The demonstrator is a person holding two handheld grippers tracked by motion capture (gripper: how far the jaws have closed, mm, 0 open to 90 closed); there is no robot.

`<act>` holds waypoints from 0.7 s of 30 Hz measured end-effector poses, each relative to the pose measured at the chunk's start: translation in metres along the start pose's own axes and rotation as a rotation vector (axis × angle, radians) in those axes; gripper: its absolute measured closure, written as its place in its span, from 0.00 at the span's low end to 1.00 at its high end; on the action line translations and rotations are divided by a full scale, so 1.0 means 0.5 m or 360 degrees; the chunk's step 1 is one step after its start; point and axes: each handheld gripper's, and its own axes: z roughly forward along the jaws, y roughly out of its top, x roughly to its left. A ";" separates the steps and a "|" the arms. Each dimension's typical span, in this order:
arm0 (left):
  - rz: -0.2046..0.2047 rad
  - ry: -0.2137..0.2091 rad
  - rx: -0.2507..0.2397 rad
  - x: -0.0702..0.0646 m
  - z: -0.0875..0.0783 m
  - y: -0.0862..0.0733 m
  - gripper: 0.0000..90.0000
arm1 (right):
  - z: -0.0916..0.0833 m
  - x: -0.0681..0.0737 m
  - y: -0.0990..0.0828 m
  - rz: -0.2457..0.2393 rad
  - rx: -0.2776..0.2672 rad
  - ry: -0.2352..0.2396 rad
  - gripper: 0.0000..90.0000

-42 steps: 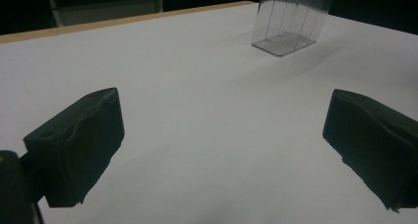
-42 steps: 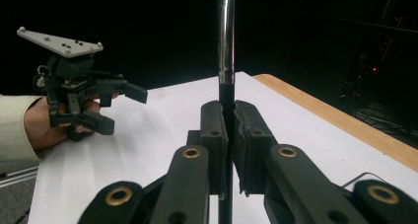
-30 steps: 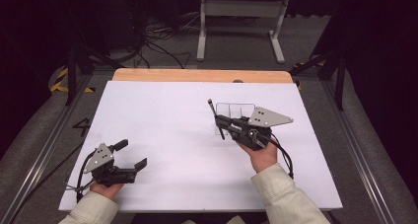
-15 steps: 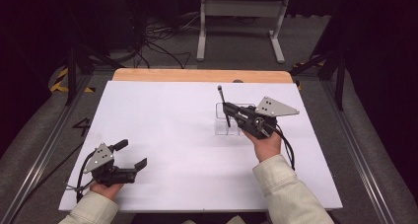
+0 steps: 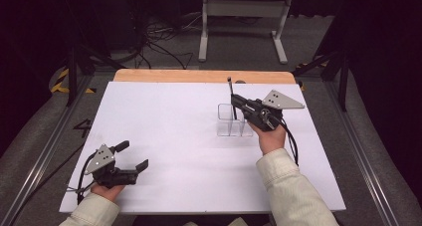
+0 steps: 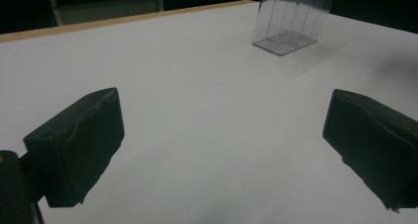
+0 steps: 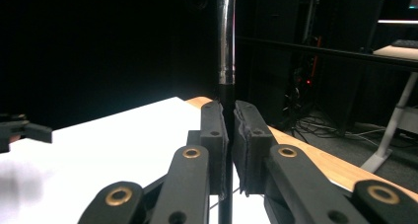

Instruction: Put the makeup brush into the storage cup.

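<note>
One slim black pen [image 7: 226, 51] with a clear barrel section stands upright, clamped between the jaws of the right gripper [image 5: 238, 102] above one clear plastic compartmented organiser [image 5: 234, 120] near the desk's far right corner. One white desk [image 5: 164, 121] carries it. The left gripper [image 5: 133, 156], jaws spread and empty, rests near the near left corner.

text check | one mark only: a dark "4" on the grey floor [image 5: 82, 128] left of the table [image 5: 164, 116] | nothing else readable
</note>
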 end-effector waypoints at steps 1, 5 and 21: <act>0.0000 0.0000 0.0000 0.000 0.000 0.000 0.03 | 0.000 0.000 0.000 0.0000 0.0000 0.0000 0.93; 0.0001 -0.0002 -0.0002 0.000 0.000 0.000 0.03 | 0.003 -0.012 -0.003 0.0028 -0.0017 -0.0041 0.93; 0.0000 -0.0003 0.0001 0.000 0.000 0.000 0.03 | 0.003 -0.042 -0.017 0.0068 -0.0049 -0.0164 0.93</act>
